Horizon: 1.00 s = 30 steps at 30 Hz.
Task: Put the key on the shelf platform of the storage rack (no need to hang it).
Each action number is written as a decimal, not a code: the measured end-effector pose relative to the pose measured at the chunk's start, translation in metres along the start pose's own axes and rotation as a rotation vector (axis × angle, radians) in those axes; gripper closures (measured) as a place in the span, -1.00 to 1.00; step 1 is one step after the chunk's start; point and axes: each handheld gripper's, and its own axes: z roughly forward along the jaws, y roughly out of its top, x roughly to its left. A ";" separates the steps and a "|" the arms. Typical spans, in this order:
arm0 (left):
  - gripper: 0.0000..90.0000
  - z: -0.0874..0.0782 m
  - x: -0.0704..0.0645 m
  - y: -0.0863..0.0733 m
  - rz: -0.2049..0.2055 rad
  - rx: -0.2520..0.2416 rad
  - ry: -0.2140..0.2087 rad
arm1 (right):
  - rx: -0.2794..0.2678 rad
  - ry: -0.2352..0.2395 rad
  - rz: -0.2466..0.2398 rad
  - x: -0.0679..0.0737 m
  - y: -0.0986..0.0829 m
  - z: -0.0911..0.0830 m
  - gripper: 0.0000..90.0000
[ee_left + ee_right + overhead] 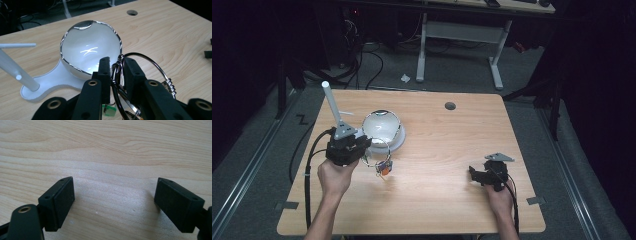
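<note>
We note the desk (437,200), bare wood. Toward its left edge a glass ball (382,126) sits on a white stand (47,85). Beside it, the left gripper (117,68) pinches a wire key ring (150,66). Near the right edge, the right gripper (115,202) stands wide, holding nothing.

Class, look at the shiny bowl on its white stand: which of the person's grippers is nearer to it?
Left. The left gripper sits right beside the bowl, shut on a wire ring; the right gripper rests far across the table, open.

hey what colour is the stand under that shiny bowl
White: the stand under the bowl shows best in the left gripper view.
</note>
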 end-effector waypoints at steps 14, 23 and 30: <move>0.71 -0.004 0.006 0.025 -0.009 -0.024 -0.041 | 0.000 0.000 0.000 0.000 0.000 0.000 -0.63; 0.71 -0.002 0.017 0.044 -0.017 -0.037 -0.042 | 0.001 0.000 0.000 0.000 0.000 0.000 -0.63; 0.71 0.002 0.026 0.057 -0.035 -0.046 -0.038 | 0.001 0.000 0.000 0.000 0.000 0.000 -0.63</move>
